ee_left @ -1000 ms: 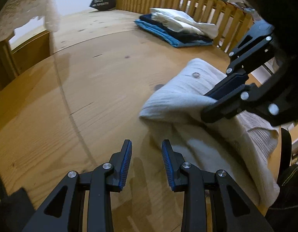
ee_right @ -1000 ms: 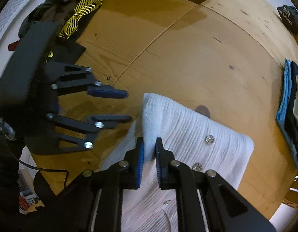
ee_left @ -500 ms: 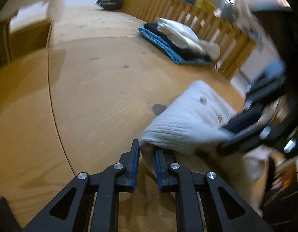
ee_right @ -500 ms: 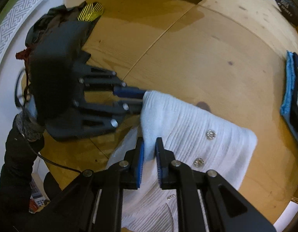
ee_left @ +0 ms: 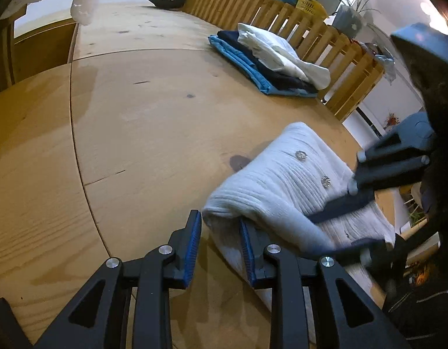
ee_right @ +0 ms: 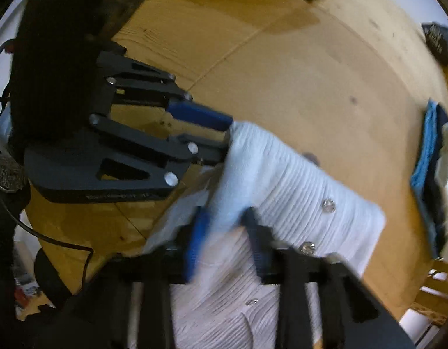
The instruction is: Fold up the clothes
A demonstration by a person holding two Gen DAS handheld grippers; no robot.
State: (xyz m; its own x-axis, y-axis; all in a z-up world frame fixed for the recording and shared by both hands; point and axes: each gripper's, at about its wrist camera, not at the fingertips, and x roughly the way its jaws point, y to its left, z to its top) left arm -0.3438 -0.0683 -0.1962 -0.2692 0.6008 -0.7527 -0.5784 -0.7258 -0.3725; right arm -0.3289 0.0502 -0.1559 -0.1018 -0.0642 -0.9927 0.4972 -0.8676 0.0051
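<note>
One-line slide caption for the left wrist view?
Left gripper straddles the folded corner of a white ribbed cardigan on the wooden table; folded clothes stacked beyond.

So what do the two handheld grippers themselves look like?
Both match: the left gripper and right gripper have matte black linkage arms with silver pivot screws and ribbed blue pads on the jaws. A thin black cable hangs under the left one.

Open worktop [ee_left: 154, 133] left and ahead | folded stack [ee_left: 270, 58] and slatted fence [ee_left: 317, 37] blocking far right | white cardigan [ee_left: 285, 183] filling near right
</note>
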